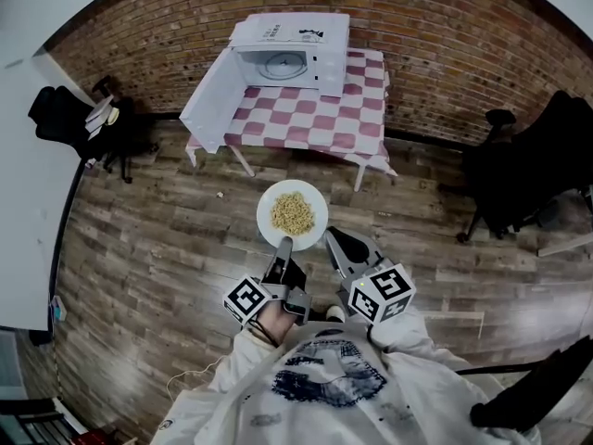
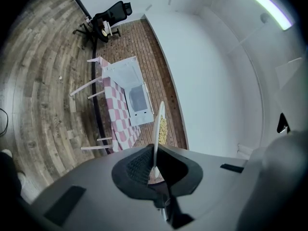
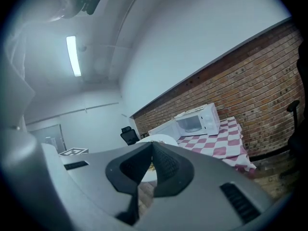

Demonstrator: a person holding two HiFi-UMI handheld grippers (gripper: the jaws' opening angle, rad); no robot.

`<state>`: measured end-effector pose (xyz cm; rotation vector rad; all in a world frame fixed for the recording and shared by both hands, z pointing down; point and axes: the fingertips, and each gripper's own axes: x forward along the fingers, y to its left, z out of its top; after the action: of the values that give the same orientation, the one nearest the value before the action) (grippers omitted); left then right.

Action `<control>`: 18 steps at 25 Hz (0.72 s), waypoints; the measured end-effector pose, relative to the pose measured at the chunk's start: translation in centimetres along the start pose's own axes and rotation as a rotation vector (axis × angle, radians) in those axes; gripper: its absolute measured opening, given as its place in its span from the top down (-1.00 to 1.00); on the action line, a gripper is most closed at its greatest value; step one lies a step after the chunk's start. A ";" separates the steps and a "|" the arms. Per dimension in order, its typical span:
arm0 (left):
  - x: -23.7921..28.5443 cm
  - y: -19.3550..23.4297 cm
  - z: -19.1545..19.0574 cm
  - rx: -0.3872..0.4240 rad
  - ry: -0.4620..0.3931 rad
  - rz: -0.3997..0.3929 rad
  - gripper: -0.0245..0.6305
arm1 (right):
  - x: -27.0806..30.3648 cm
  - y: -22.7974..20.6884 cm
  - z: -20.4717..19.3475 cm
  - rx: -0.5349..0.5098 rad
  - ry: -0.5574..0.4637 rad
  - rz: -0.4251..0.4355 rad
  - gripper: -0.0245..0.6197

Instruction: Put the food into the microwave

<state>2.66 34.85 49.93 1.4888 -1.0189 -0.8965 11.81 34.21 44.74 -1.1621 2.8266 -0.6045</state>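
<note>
Hiding behind right gripper (image 3: 152,143) fingers (image 3: 167,166), plate (image 3: 161,138) barely shows.

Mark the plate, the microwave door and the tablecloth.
plate (image 1: 293,187), head view, bare far rim.
microwave door (image 1: 215,100), head view, middle of the open panel.
tablecloth (image 1: 306,117), head view, checked top near its middle.

Microwave (image 1: 295,52) ahead in all views

The person wears a white sweatshirt (image 1: 326,399) with a blue print; the grey left tool (image 1: 283,245) and right tool (image 1: 330,235) carry black-and-white marker cubes (image 1: 246,298).
</note>
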 end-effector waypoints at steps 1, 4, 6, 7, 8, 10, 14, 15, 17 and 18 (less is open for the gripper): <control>0.1 0.1 -0.3 -0.006 -0.002 0.001 0.87 | -0.1 -0.2 -0.2 0.006 0.004 0.004 0.88; 0.6 0.1 -0.6 0.007 0.000 -0.005 0.87 | -0.1 -0.9 -0.6 0.022 0.013 0.013 0.88; 1.3 0.0 -0.4 0.020 0.001 -0.013 0.87 | 0.3 -1.2 -0.5 0.024 0.015 0.018 0.88; 1.7 0.0 -0.2 0.019 0.000 -0.018 0.87 | 0.6 -1.4 -0.4 0.023 0.017 0.020 0.88; 2.1 0.0 0.0 0.014 -0.002 -0.021 0.87 | 1.0 -1.6 -0.4 0.022 0.019 0.022 0.88; 2.9 0.3 0.6 0.005 -0.003 -0.023 0.87 | 2.1 -2.0 -0.3 0.022 0.026 0.024 0.88; 5.0 1.7 2.6 0.003 0.008 -0.017 0.87 | 4.8 -3.0 -0.3 0.011 0.043 0.016 0.88; 5.5 2.3 3.3 0.018 0.012 0.000 0.87 | 5.7 -3.3 -0.2 0.007 0.047 0.013 0.88; 6.8 3.5 5.3 0.058 0.021 0.041 0.87 | 7.6 -3.8 0.2 0.003 0.052 0.004 0.88; 7.6 3.6 6.3 0.065 0.024 0.043 0.87 | 8.6 -4.1 0.5 0.001 0.053 -0.001 0.88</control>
<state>-0.98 25.37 52.51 1.5223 -1.0675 -0.8198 8.41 25.55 46.80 -1.1654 2.8691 -0.6469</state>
